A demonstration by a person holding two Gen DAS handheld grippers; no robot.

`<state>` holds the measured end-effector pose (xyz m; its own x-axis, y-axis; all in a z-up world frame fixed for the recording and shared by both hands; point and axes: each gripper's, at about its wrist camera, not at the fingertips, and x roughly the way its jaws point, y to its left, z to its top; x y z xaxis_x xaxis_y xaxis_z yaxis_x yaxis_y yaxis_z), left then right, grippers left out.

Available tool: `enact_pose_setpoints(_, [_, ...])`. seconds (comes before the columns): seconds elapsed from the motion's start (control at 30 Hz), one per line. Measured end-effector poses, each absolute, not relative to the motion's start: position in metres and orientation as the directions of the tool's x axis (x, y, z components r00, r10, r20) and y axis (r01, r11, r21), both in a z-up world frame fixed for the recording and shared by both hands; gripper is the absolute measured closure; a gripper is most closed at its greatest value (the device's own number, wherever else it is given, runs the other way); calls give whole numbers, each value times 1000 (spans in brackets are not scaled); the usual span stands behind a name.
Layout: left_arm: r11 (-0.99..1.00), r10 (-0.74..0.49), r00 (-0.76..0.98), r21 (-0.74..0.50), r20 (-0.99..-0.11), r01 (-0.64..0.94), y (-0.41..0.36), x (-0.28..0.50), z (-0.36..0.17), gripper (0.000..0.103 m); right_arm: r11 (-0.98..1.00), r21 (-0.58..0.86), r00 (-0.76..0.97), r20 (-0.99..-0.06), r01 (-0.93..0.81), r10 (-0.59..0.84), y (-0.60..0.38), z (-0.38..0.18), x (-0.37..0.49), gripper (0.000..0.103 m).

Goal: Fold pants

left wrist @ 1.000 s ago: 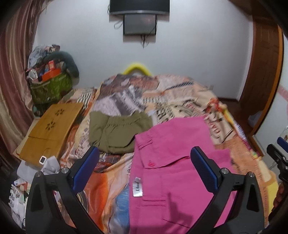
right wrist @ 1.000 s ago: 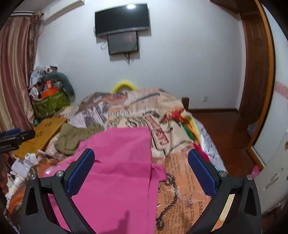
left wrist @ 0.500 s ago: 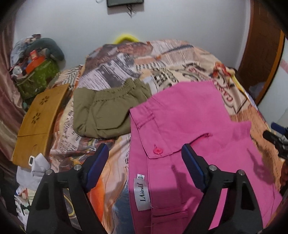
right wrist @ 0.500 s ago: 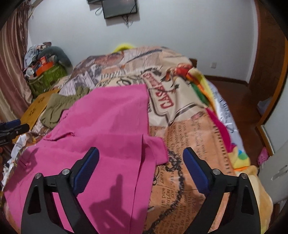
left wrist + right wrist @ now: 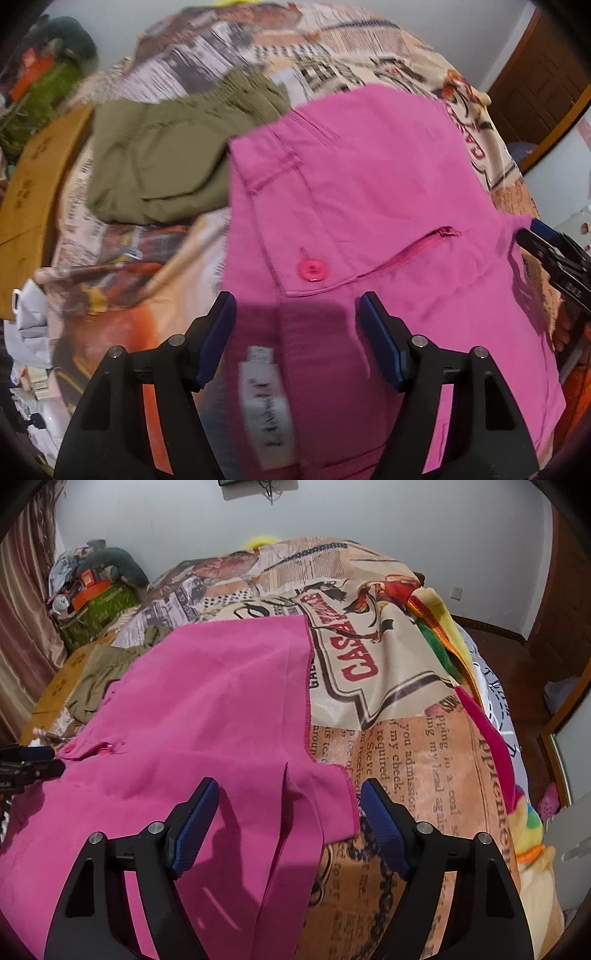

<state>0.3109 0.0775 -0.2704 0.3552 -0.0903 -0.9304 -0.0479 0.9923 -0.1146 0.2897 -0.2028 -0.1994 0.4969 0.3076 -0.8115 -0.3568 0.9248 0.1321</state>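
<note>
My left gripper [image 5: 295, 314] and right gripper [image 5: 288, 801] are both gaping wide, clamping nothing, over the pink pants [image 5: 369, 206] lying spread on the printed bedspread [image 5: 388, 709], with olive shorts [image 5: 166, 147] at ten o'clock of the waistband.

My left hand-held gripper [image 5: 297, 314] has two matte black triangular arms with cut-out windows, each tipped by a ribbed blue pad [image 5: 218, 336] and fixed with round silver screws. My right hand-held gripper [image 5: 288, 805] looks identical: black frame, silver screws, blue ribbed pads [image 5: 384, 829]. A sliver of skin shows behind it in the left view.
</note>
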Motion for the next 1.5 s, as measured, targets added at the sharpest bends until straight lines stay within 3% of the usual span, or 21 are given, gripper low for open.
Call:
enact_pose_setpoints(0.07, [989, -119, 336, -140, -934, -38, 74, 315, -273, 36, 926, 129, 482, -824, -355, 299, -202, -204, 295, 48])
enact_pose_setpoints(0.4, [988, -124, 351, -147, -928, -41, 78, 313, -274, 42, 883, 195, 370, -853, -427, 368, -190, -222, 300, 79])
enact_pose_setpoints(0.47, [988, -123, 355, -146, -927, -40, 78, 311, -273, 46, 880, 192, 364, -857, -434, 366, -188, -224, 300, 93])
enact_pose_setpoints(0.53, [984, -156, 346, -177, -925, -30, 79, 309, -273, 57, 886, 191, 366, -858, -421, 359, -190, -225, 300, 95])
enact_pose_setpoints(0.7, [986, -151, 343, -164, -927, -10, 75, 309, -273, 61, 910, 203, 405, -845, -362, 350, -202, -224, 300, 101])
enact_pose_setpoints(1.1, [993, -77, 362, -105, -929, -60, 75, 308, -278, 63, 915, 224, 409, -840, -336, 356, -218, -212, 290, 99])
enact_pose_setpoints(1.2, [993, -72, 364, -99, -929, -58, 73, 307, -278, 63, 907, 217, 414, -834, -362, 365, -216, -204, 290, 81])
enact_pose_setpoints(1.27, [996, -53, 371, -78, -927, -52, 70, 306, -277, 63, 908, 209, 441, -820, -363, 365, -215, -197, 294, 60])
enact_pose_setpoints(1.5, [999, -22, 381, -35, -924, -27, 65, 306, -276, 63, 880, 244, 390, -825, -408, 409, -196, -203, 316, 56])
